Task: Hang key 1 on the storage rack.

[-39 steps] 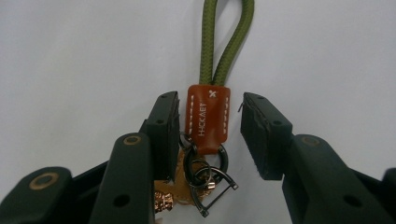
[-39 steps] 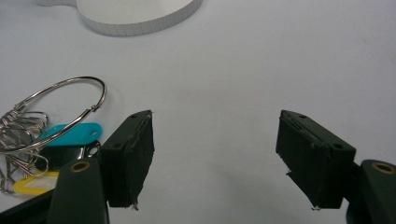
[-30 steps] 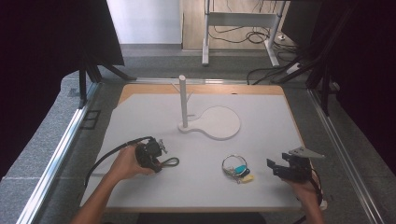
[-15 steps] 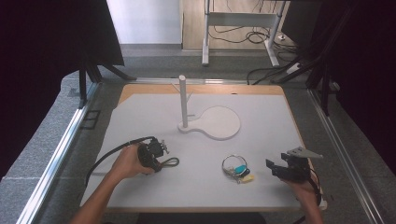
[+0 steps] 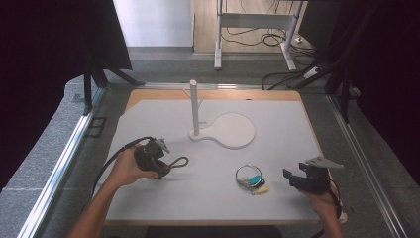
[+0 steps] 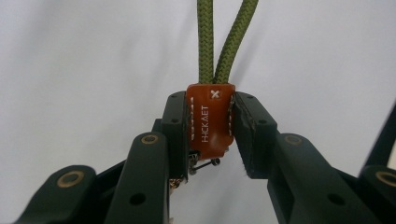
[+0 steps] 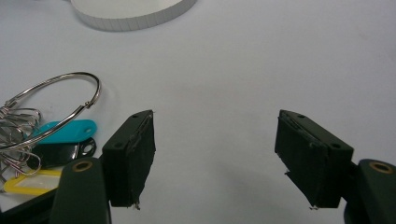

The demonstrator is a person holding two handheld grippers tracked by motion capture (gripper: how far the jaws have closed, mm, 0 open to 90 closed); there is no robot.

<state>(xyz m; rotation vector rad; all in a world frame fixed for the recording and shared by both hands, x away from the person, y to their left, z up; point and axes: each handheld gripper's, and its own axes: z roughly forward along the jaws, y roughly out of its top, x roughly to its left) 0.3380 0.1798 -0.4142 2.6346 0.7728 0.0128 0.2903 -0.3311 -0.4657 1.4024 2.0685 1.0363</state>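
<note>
My left gripper (image 6: 211, 130) is clamped on the orange leather tab (image 6: 210, 119) of a key strap, its two pads pressing the tab from either side after the jaws have just been closing on it. From the top of the tab the green cord (image 6: 224, 42) runs away in two strands, side by side, over the white board. A bit of metal wire peeks out under the tab, between the jaws. From above I see my left hand (image 5: 130, 166) wrapped around that gripper (image 5: 161, 161) near the left side of the board (image 5: 277, 148), with the cord's dark loop (image 5: 179, 162) lying just to the right of the jaws, and the gripper's cable curving off to the left.

My right gripper (image 7: 215, 149) is released, its jaws standing wide with only bare board between them. It sits near the front right edge of the board (image 5: 292, 177), held in my right hand (image 5: 322, 198). Just beside its left jaw lies a bunch of keys (image 7: 42, 140): a big metal ring (image 7: 70, 100), a teal tag (image 7: 65, 129), a black tag and a yellow tag (image 7: 28, 183). In the high view that bunch (image 5: 251, 179) rests between my two hands, closer to the right one.

Farther back stands a white post (image 5: 194, 106) on a flat round-ended base (image 5: 233, 130), well apart from both grippers
</note>
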